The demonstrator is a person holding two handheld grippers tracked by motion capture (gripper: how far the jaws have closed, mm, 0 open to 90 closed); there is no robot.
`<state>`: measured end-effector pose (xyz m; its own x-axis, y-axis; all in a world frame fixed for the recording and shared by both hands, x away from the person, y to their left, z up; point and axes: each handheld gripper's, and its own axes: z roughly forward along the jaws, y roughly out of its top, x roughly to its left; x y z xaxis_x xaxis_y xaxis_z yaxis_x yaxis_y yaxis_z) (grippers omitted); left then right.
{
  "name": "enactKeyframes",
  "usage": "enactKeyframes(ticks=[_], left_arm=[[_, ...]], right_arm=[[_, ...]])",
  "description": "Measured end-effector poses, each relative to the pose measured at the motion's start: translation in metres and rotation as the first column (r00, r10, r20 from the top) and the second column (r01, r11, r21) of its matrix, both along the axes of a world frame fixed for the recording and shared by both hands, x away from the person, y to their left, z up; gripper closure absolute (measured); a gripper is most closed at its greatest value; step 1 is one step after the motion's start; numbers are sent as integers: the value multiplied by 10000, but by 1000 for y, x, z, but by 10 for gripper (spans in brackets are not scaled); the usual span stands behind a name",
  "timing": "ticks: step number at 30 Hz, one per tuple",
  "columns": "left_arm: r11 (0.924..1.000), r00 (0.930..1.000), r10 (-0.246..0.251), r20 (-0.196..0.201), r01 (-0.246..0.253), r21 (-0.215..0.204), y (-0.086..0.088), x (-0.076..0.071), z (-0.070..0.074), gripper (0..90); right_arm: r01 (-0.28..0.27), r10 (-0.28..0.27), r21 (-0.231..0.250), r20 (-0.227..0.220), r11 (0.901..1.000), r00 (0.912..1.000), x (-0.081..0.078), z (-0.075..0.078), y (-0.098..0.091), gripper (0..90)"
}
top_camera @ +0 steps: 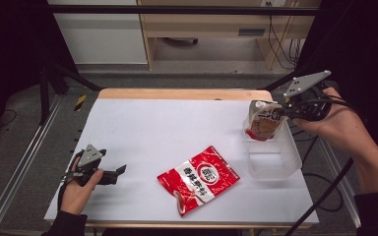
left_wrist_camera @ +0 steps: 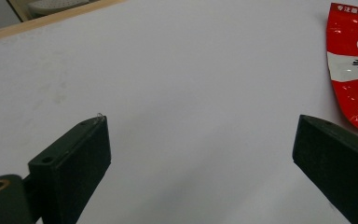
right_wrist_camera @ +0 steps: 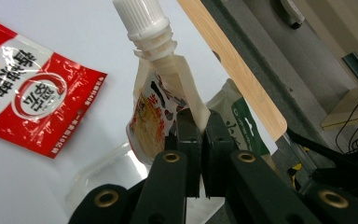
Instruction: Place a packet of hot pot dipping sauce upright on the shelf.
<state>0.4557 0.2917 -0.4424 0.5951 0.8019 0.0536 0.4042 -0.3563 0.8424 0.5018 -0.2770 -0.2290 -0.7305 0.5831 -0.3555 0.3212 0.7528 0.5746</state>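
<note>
A spouted pouch (top_camera: 263, 121) with a white screw cap hangs above the clear plastic tub (top_camera: 275, 162) at the table's right. My right gripper (top_camera: 283, 112) is shut on the pouch's upper edge; in the right gripper view its jaws pinch the cream-coloured edge of the pouch (right_wrist_camera: 165, 98) just below the cap. A red and white snack bag (top_camera: 198, 179) lies flat near the table's front centre, also seen as the bag (right_wrist_camera: 25, 93) and the bag (left_wrist_camera: 354, 70). My left gripper (top_camera: 113, 174) rests at the front left, open, with nothing between its jaws.
The white table sheet (top_camera: 167, 128) ends at a wooden edge (top_camera: 184, 93) at the back. Metal rails run along both sides. Cables trail off the right side near the tub.
</note>
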Motion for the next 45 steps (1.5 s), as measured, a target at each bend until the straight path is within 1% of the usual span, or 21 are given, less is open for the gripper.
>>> enactKeyframes(ticks=[4,9,12,14,15,16,18,20,22,24,29,30,32,39,44,45], left_arm=[[10000,10000,16,1,-16,-5,0,0,0,40],[10000,10000,42,-48,-42,-25,0,0,-1,40],[10000,10000,46,-59,-46,-6,-1,1,-2,40],[10000,10000,37,-79,-37,23,-1,0,-2,40],[10000,10000,28,-80,-28,39,-1,0,-2,40],[10000,10000,19,-84,-18,47,-2,1,-2,40],[9999,9999,-34,-96,35,97,-2,1,-2,40],[9999,9999,-36,-105,37,116,-3,1,-2,41],[9999,9999,-55,-105,56,123,-3,1,-2,41],[9999,9999,-51,-119,52,128,-2,1,-3,40],[9999,9999,-59,-140,60,107,-1,1,-3,40],[9999,9999,-54,-137,56,111,-2,1,-3,41],[9999,9999,-42,-126,43,133,-2,1,-3,41],[9999,9999,-36,-147,37,108,-2,1,-3,40],[9999,9999,-56,-151,58,137,-2,1,-3,41],[9999,9998,-74,-167,76,143,-2,1,-3,40]], right_arm=[[30,-31,-174,-63,9998,10000,11,-12,-7,881],[125,-127,-176,-138,9998,9998,25,-27,-17,881],[132,-136,-251,-140,9996,9998,33,-33,-22,881],[195,-199,-211,-176,9996,9996,38,-35,-25,880],[166,-174,-325,-248,9993,9995,41,-37,-26,880],[217,-225,-328,-261,9992,9994,42,-39,-27,880],[154,-160,-355,-186,9993,9997,45,-41,-27,881],[73,-86,-458,-272,9989,9996,46,-44,-26,880],[18,-31,-497,-255,9988,9997,47,-47,-25,880],[57,-67,-421,-246,9991,9997,48,-50,-24,880],[24,-41,-458,-372,9989,9993,50,-56,-24,878],[104,-122,-438,-392,9990,9992,50,-58,-23,878],[98,-117,-442,-426,9990,9990,51,-60,-24,878],[57,-88,-480,-646,9988,9979,54,-67,-24,877],[12,-48,-422,-869,9991,9962,55,-77,-22,876],[39,-70,-344,-917,9994,9958,55,-79,-21,876]])
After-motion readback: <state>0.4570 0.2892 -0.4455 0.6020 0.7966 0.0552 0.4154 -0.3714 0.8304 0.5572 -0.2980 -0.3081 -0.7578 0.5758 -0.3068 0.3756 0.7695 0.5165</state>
